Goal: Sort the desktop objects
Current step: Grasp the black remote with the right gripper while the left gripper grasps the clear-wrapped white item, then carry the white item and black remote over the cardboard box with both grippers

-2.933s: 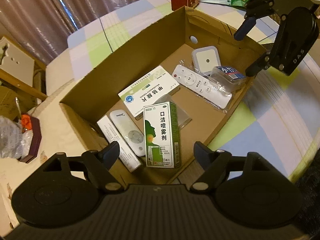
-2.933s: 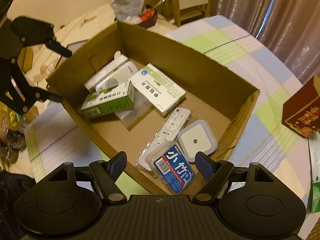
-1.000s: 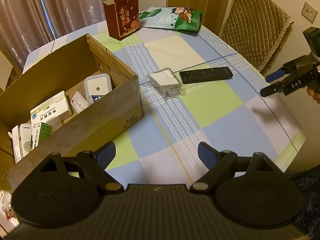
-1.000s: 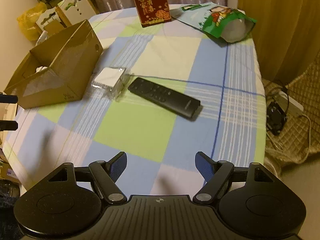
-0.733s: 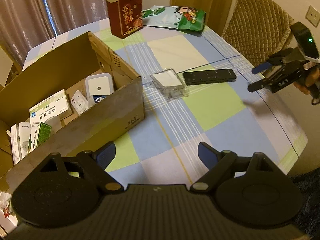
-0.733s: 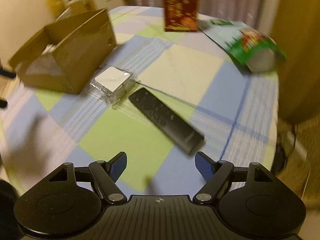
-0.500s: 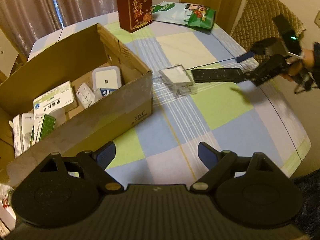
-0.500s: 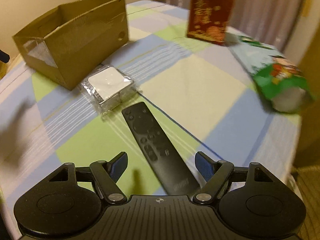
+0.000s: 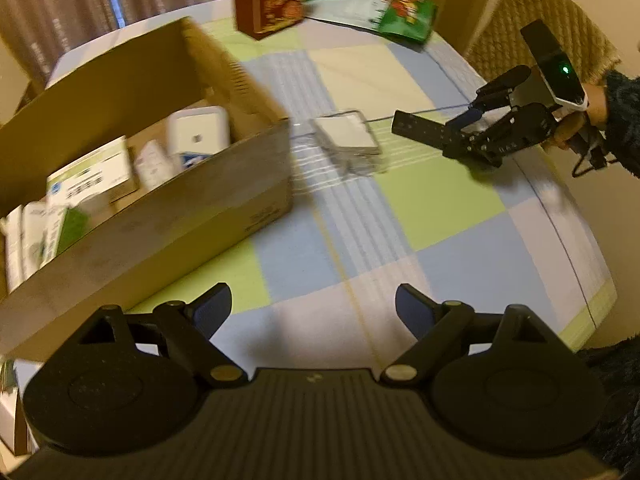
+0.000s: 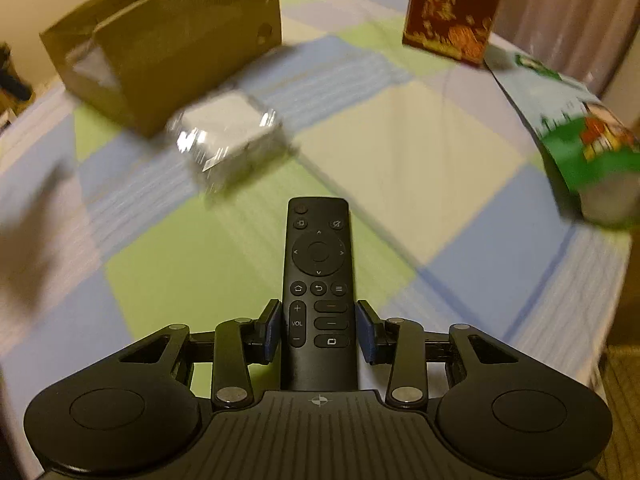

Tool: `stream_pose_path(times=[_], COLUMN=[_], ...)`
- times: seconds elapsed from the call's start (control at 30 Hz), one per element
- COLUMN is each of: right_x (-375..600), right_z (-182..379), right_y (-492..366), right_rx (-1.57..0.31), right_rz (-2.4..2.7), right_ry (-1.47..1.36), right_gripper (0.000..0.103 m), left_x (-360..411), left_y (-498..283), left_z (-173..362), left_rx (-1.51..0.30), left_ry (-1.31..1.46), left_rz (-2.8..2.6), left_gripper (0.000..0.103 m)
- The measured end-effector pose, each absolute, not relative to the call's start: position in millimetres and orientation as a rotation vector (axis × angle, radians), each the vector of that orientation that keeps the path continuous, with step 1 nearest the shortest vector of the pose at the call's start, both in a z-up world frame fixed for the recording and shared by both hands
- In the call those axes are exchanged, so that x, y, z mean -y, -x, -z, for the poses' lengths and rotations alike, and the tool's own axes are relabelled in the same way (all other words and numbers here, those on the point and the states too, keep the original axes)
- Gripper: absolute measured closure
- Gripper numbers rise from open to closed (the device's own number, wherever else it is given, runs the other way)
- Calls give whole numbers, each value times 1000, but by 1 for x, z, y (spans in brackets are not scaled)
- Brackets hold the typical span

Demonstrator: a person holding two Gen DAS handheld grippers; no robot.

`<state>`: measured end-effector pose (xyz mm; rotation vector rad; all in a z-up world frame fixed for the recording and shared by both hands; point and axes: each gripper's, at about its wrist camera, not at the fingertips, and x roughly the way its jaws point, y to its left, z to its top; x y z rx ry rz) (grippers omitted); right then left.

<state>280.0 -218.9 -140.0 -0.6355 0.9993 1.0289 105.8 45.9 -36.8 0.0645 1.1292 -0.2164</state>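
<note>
Since a moment ago the right gripper [image 10: 319, 330] has come down around the black remote [image 10: 319, 264], fingers narrowed beside its lower end at 6 o'clock, probably to carry it to the box [image 9: 132, 184] at 10 o'clock, while the left gripper [image 9: 314, 308] hangs wide, empty.

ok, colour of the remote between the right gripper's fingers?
Black remote, grey button markings; clearest in the right wrist view.

The left gripper [image 9: 312, 310] is hovering wide open over the checkered desk [image 9: 440, 220] while the right gripper [image 9: 464, 136], in a hand [image 9: 580, 120], is meeting the black remote [image 9: 420, 130] beside a clear case [image 9: 348, 136] and the carton [image 9: 160, 216].
</note>
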Motion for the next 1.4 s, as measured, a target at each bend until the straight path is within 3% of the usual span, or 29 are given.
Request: stream_pose_path(times=[0.4,0.87,0.93,1.0,1.4], right_x=[289,289,289,288,280], right_z=[131,131,132,132,134], right_y=[-158,-143,-142,-141,-140], right_rx=[-1086,-1020,-1015,-1011,-996], right_rz=[-724,-664,-661,-656,-605], right_ry=[420,361,361,363,366], right_gripper=[65,65,65,65,65], left_x=[32,56,58,57,58], left_y=[-166,-263,-277,-281,-245], left_z=[56,114,123,128,100], left_rx=[-1092,-1175,-1188,-1192,-1132], left_ry=[-102,-170,-180,-177,-104], left_rz=[375,62,8,-3,160], left_gripper=[17,16,22,36,44])
